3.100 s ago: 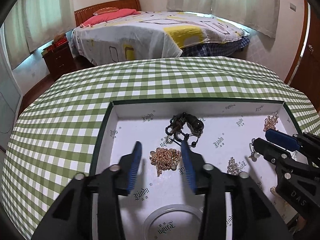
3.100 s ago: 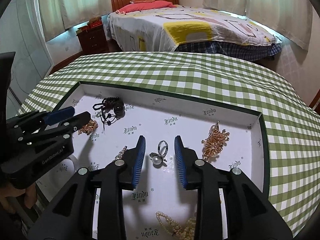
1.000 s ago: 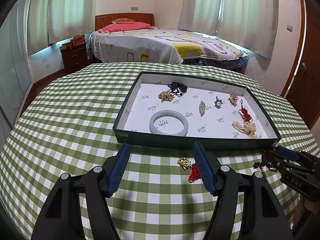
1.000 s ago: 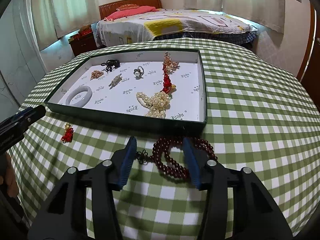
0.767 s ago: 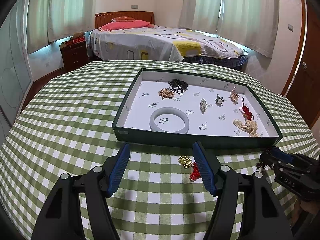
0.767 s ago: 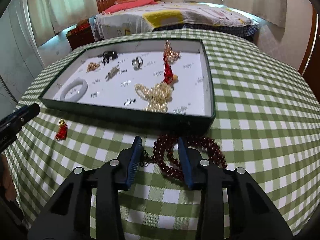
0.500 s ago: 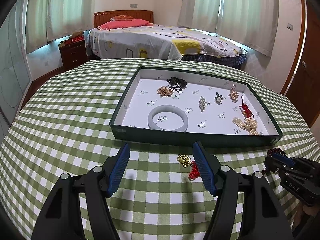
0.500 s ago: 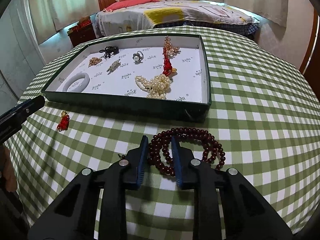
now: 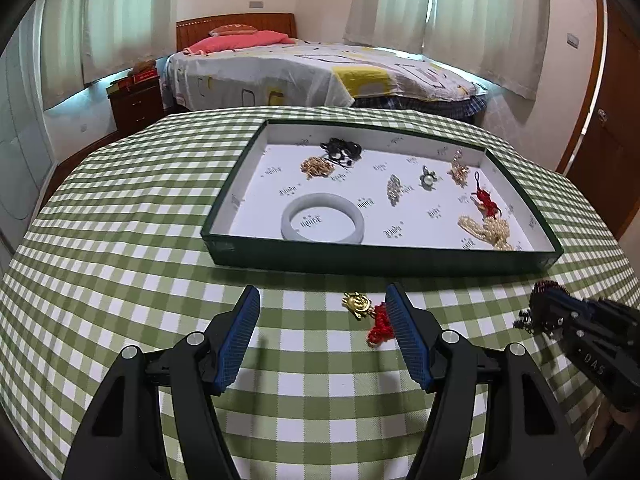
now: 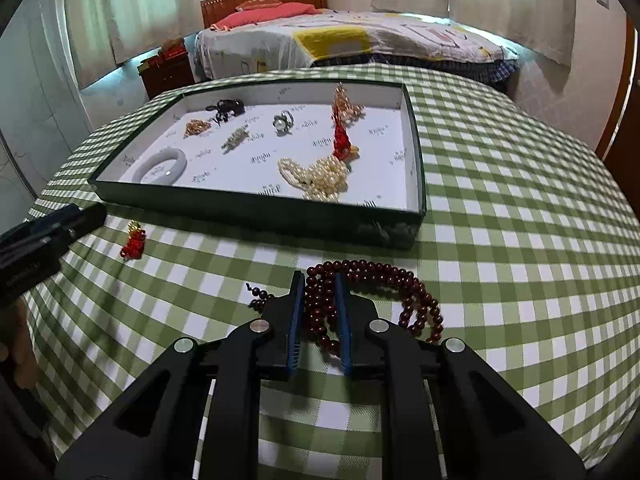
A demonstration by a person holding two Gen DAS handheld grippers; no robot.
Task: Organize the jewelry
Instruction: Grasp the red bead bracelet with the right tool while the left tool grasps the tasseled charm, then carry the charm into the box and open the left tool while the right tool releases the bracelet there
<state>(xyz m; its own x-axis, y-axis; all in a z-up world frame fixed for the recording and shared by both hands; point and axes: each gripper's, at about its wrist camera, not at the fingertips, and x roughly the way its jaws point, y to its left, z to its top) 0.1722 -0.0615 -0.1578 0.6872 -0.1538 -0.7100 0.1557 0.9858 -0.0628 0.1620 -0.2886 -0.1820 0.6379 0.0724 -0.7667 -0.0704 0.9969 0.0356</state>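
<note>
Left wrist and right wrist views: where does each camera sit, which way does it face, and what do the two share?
Left wrist: rides the left hand-held gripper, open above the checked tablecloth, facing the green tray and the bed; the right hand-held gripper shows at right.
Right wrist: rides the right hand-held gripper, shut on the dark red bead necklace, facing the same way; the left hand-held gripper shows at left.
Shared: the tray, white bangle, pearl strand, gold charm with red tassel.

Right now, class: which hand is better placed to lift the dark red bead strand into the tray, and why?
Right. The right tongs are closed around the bead strand beside the tray; the left tongs are open by the gold and red charm.
</note>
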